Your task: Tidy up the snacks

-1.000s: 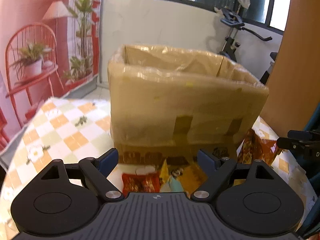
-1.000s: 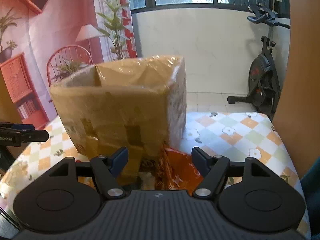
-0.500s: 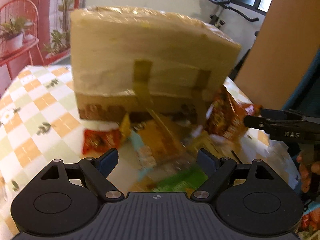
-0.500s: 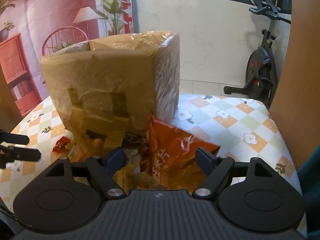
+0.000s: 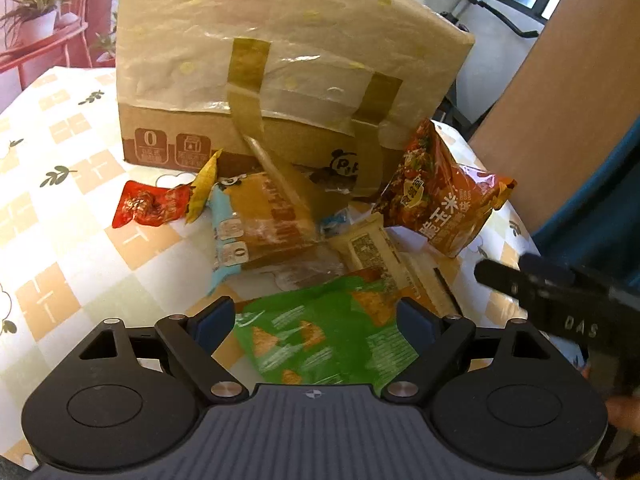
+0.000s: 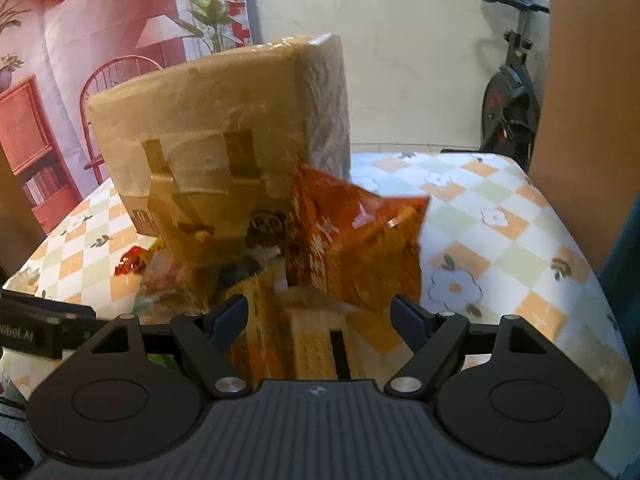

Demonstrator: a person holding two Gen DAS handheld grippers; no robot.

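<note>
A tall cardboard box (image 5: 280, 80) wrapped in plastic film stands on the table, with a pile of snacks at its foot. A green chip bag (image 5: 320, 344) lies flat under and between the fingers of my open left gripper (image 5: 314, 316); the pads do not press on it. Behind it lie a brown packet (image 5: 268, 220), a beige packet (image 5: 376, 248) and a red candy wrapper (image 5: 148, 208). An orange corn-snack bag (image 6: 360, 240) leans on the box (image 6: 224, 140), just beyond my open right gripper (image 6: 319, 312). A yellow packet (image 6: 316, 344) lies below the right fingers.
The table wears a checked floral cloth (image 6: 500, 240), with bare cloth right of the orange bag and left of the red wrapper. The right gripper's body (image 5: 560, 312) shows at the right of the left wrist view. An exercise bike (image 6: 508, 108) stands beyond the table.
Both grippers have sunk toward the snack pile, so the box's open top has left view and the packets have come into sight. The right gripper's jaws have widened.
</note>
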